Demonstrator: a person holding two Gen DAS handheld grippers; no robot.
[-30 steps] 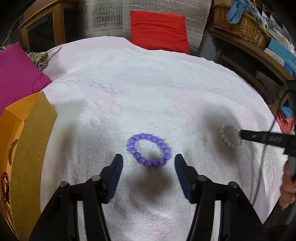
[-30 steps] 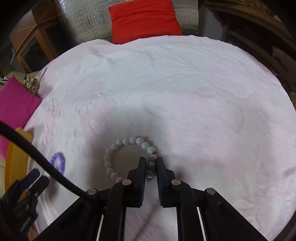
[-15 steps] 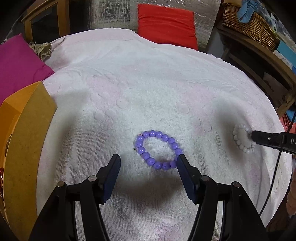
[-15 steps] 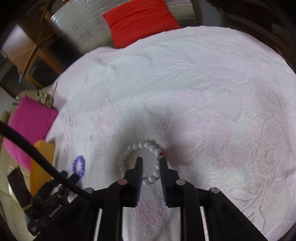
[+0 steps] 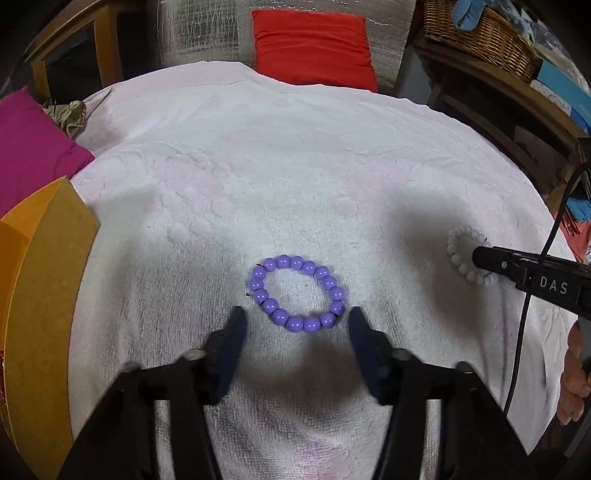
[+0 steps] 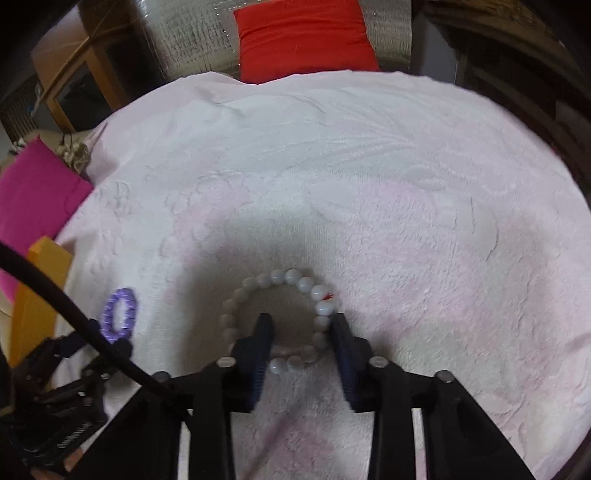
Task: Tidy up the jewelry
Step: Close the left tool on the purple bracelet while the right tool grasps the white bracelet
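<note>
A purple bead bracelet [image 5: 279, 315] lies flat on the white towel [image 5: 295, 166]. My left gripper [image 5: 296, 314] hovers at its near edge, jaws closing, the fingertips flanking the nearest beads without touching them. A white bead bracelet [image 6: 291, 275] lies to the right on the same towel. My right gripper [image 6: 301, 319] straddles its right side, one finger inside the ring and one outside. Its jaws are closing, with beads between them and no pad pressing. The white bracelet [image 5: 451, 249] and the right gripper's finger [image 5: 480, 256] also show in the left wrist view.
An orange box [image 5: 44, 295] stands at the towel's left edge, beside a magenta cushion [image 5: 29, 147]. A red cushion [image 5: 314, 44] lies at the far side. A wicker basket [image 5: 480, 33] sits on shelving at the right. A hand [image 5: 576, 369] holds the right gripper.
The left jaws have narrowed and the purple bracelet now lies closer to their tips. The right gripper went from shut to parted and now straddles the white bracelet's right side.
</note>
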